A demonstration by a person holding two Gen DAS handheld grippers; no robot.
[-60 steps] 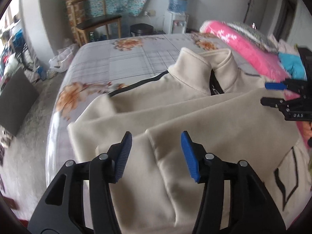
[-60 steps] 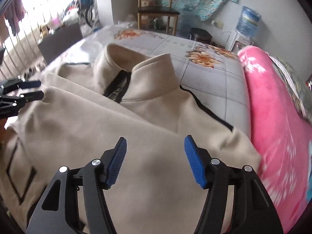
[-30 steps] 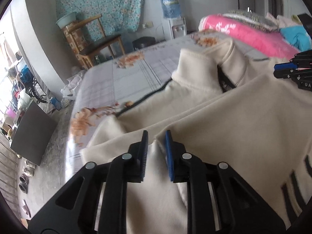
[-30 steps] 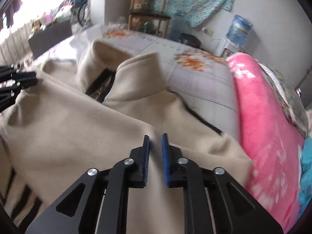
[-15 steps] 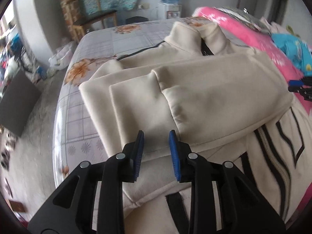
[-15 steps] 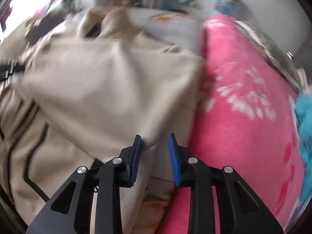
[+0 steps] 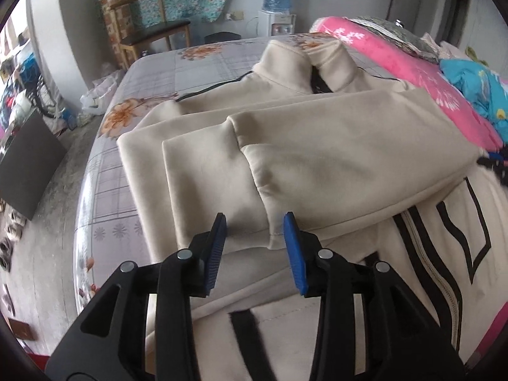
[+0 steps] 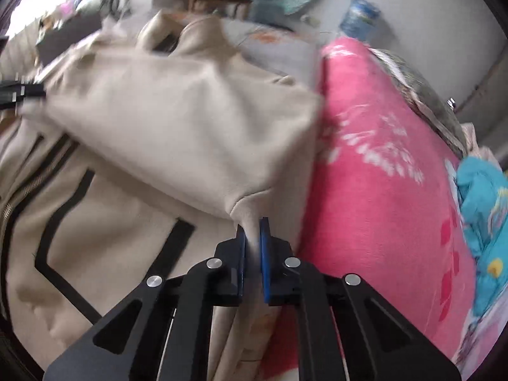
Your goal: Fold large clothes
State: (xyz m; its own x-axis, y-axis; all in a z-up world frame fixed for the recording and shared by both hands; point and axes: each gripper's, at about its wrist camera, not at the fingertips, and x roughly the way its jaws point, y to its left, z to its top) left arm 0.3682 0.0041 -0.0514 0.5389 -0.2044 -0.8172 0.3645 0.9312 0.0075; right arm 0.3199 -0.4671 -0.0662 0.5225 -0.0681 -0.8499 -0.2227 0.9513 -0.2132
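Right gripper (image 8: 252, 238) clamped on a fold of the cream fleece zip jacket (image 7: 333, 146); left gripper (image 7: 255, 238) opening, empty: uneven tension could drag the folded sleeves askew

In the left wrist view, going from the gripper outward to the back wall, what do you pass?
Left gripper → folded beige sleeve → jacket collar → floral bedsheet → water dispenser.

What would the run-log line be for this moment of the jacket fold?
left claw: opening, nothing pinched, over folded sleeve | right claw: shut on jacket edge beside pink blanket | fold unfinished
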